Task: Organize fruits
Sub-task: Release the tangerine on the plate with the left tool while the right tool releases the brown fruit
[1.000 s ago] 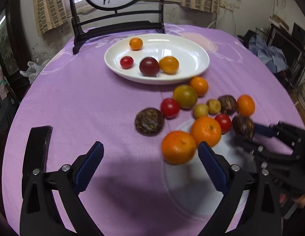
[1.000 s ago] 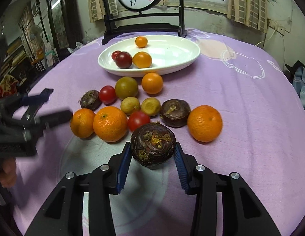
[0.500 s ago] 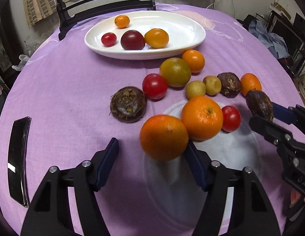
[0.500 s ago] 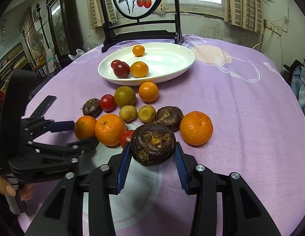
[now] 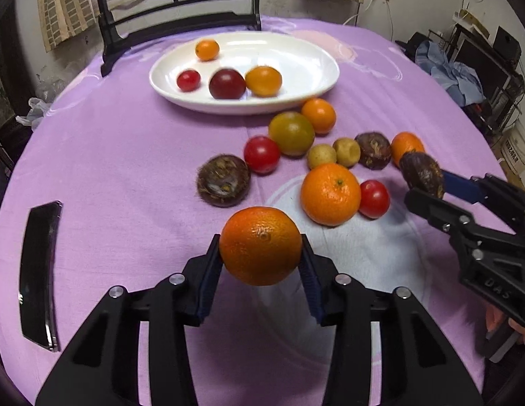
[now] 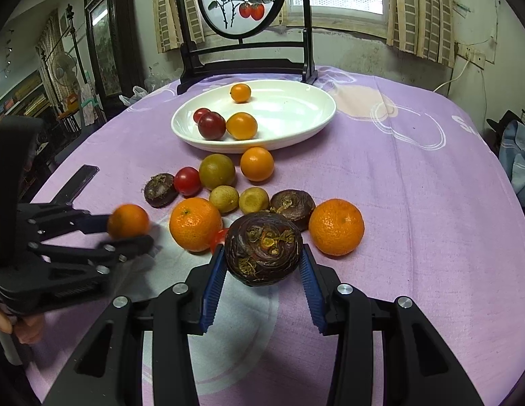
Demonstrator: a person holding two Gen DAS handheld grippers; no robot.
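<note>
My left gripper [image 5: 260, 253] is shut on an orange [image 5: 260, 245] and holds it just above the purple cloth; it also shows in the right wrist view [image 6: 127, 220]. My right gripper [image 6: 262, 260] is shut on a dark brown water chestnut [image 6: 264, 248], lifted off the table; it shows in the left wrist view [image 5: 421, 174]. A white oval plate [image 5: 306, 64] at the far side holds several small fruits: a red tomato [image 5: 188, 80], a dark plum [image 5: 227, 83] and two small orange fruits. Several loose fruits lie between the plate and my grippers.
Loose on the cloth are a big orange [image 5: 330, 194], red tomatoes [image 5: 261, 154], a green-yellow fruit [image 5: 291, 133], two brown chestnuts [image 5: 223, 181] and small yellow fruits. A black phone [image 5: 39, 274] lies at the left. A black framed screen stand [image 6: 243, 64] stands behind the plate.
My left gripper has closed on the near orange and lifted it. My right gripper has risen a little with the water chestnut still in it.
</note>
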